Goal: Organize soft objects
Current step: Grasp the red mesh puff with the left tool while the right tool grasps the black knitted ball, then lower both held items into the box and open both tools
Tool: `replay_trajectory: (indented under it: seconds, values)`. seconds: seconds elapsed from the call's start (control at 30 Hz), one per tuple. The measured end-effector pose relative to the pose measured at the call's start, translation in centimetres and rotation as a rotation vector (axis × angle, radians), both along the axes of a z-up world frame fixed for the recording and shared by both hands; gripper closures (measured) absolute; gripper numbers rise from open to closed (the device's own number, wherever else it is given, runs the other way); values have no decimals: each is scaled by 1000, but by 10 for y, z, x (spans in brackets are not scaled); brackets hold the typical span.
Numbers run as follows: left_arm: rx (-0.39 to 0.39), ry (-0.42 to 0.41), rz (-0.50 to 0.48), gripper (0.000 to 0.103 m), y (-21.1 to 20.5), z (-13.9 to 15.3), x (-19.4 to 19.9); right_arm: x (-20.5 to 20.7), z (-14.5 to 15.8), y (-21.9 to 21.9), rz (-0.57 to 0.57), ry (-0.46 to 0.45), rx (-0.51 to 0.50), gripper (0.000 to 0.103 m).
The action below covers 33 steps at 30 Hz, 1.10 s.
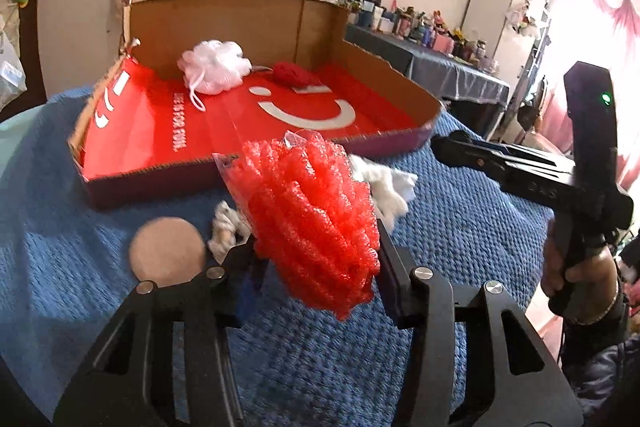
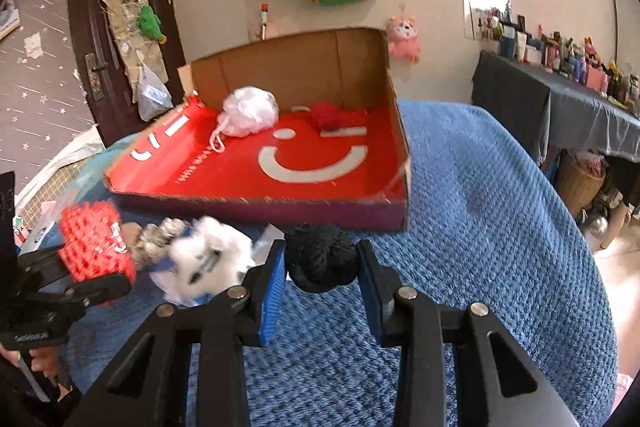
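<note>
While both grippers carry something soft, the open cardboard box (image 2: 256,167) sits on the far side of the blue blanket (image 2: 480,207), apparently the place where the soft things are being gathered; a white bath puff (image 2: 249,111) and a small red ball of yarn (image 2: 330,115) already lie against its far wall, leaving the near part of its red floor bare. The left gripper (image 1: 316,255) has its jaws closed on a red mesh sponge (image 1: 316,211), gripped at its lower, near part so that most of it stands free above the fingers. Its long axis runs up and slightly away from the camera, tilted toward the box, and its upper end reaches the near rim in the left wrist view. The right gripper (image 2: 322,267) holds a black ball of yarn (image 2: 320,257) between its blue pads (image 2: 272,291), pinched across its middle; being round, it has no clear long axis. It hangs just short of the box's near wall, which suggests it is ready to be carried over the rim. Between the grippers, on the blanket, lie a fluffy white thing (image 2: 212,259) and a grey-white knot of cord (image 2: 160,237), with a round pinkish pad (image 1: 168,251) at the left, probably next to be sorted. Both loads look light and springy, so a firm squeeze seems sensible.
</note>
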<state>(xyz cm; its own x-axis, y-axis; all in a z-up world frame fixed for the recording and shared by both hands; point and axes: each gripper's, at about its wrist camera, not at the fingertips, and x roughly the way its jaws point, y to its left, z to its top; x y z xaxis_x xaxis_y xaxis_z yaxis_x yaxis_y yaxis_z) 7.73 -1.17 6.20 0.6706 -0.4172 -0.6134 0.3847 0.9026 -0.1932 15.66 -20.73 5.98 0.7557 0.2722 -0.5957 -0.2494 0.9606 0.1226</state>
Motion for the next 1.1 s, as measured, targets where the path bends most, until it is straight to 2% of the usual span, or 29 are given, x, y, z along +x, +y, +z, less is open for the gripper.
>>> replay_trajectory:
  seconds: [0.53, 0.7, 0.9, 1.1]
  values:
    - [-3, -29, 21, 57, 12, 10, 7, -1, 1, 13, 25, 5, -4, 66]
    - [-8, -34, 20, 57, 14, 18, 9, 5, 10, 18, 41, 2, 2, 66]
    - [-16, -45, -19, 57, 14, 43, 38, 35, 35, 30, 94, -15, 17, 66]
    - [20, -1, -85, 57, 8, 56, 93, 94, 49, 45, 160, 22, 15, 66]
